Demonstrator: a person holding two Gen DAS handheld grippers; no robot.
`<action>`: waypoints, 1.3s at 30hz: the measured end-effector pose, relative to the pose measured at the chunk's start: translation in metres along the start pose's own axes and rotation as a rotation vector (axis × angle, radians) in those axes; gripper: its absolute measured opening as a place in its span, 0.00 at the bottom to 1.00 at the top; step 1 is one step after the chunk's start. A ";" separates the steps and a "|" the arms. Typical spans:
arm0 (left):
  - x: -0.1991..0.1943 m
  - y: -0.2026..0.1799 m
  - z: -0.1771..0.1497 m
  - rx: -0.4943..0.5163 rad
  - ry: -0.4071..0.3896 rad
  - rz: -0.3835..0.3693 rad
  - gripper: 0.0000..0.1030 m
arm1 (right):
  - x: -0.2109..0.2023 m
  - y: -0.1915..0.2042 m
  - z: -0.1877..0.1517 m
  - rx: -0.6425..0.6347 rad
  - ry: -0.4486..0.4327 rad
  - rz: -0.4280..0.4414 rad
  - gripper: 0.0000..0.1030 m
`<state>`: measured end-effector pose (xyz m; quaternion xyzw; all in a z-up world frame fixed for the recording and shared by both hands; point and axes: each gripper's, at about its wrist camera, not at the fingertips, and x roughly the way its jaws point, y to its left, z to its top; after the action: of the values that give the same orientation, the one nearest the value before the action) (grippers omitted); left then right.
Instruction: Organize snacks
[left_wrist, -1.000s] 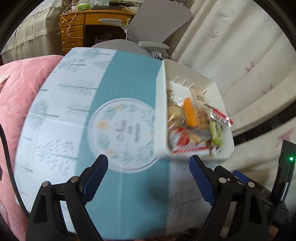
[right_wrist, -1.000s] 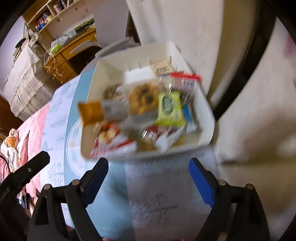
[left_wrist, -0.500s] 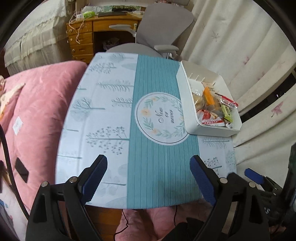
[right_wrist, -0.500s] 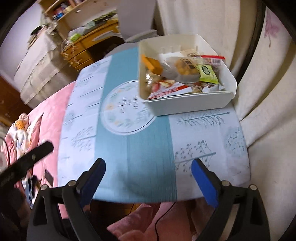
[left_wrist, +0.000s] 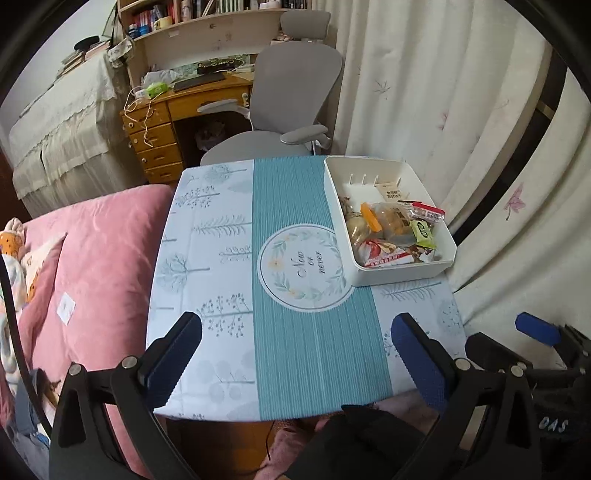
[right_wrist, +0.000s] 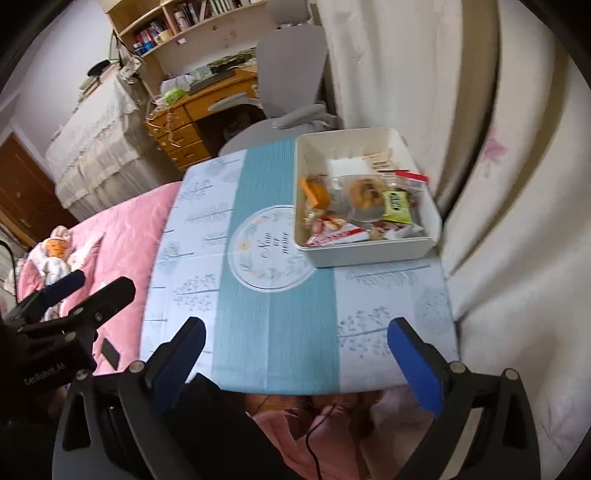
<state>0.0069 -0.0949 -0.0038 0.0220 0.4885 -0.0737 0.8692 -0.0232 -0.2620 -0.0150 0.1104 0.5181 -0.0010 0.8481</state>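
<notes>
With every snack piled in the white bin (left_wrist: 388, 275) at the tabletop's (left_wrist: 221, 258) two o'clock corner, both the left gripper (left_wrist: 295, 345) and right gripper (right_wrist: 295, 347) hover empty, jaws opening wide, so sorting looks finished and only withdrawal remains.
</notes>
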 end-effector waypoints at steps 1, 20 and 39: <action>0.001 -0.002 -0.003 0.002 0.007 0.016 0.99 | -0.005 0.000 -0.005 -0.003 -0.014 -0.005 0.97; 0.006 -0.014 -0.017 0.003 -0.001 0.113 0.99 | -0.010 -0.006 -0.016 -0.001 -0.076 -0.038 1.00; 0.005 -0.010 -0.023 0.002 -0.001 0.131 0.99 | -0.002 -0.004 -0.019 0.000 -0.038 -0.033 1.00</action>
<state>-0.0113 -0.1028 -0.0197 0.0548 0.4854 -0.0174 0.8724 -0.0409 -0.2625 -0.0221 0.1018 0.5035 -0.0174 0.8578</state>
